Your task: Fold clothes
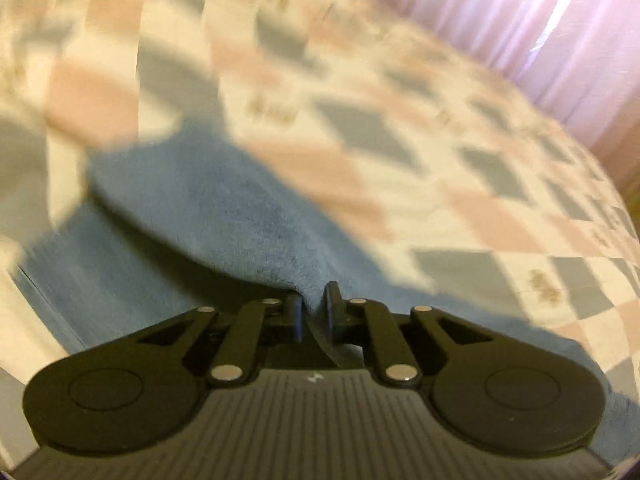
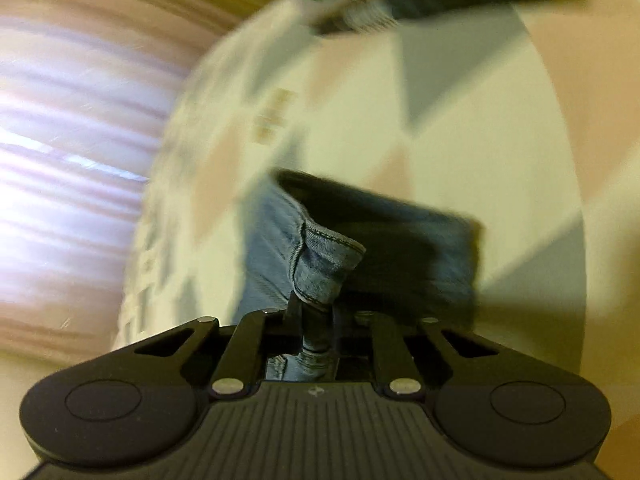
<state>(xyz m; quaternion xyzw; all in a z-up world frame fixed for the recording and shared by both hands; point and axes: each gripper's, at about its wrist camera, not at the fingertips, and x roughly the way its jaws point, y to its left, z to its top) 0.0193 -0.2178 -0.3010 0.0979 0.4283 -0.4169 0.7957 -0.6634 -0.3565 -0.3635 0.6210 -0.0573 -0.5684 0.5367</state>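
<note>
While both grippers, left (image 1: 312, 312) and right (image 2: 316, 320), pinch the jeans (image 2: 320, 264) (views blurred), a shallow hem grip may slip

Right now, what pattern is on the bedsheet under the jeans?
The bedsheet has pink and grey diamonds on cream. It shows best in the left wrist view.

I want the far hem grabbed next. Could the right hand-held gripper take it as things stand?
Probably not: the right hand-held gripper is shut on a fold of the jeans, so it must let go first.
</note>
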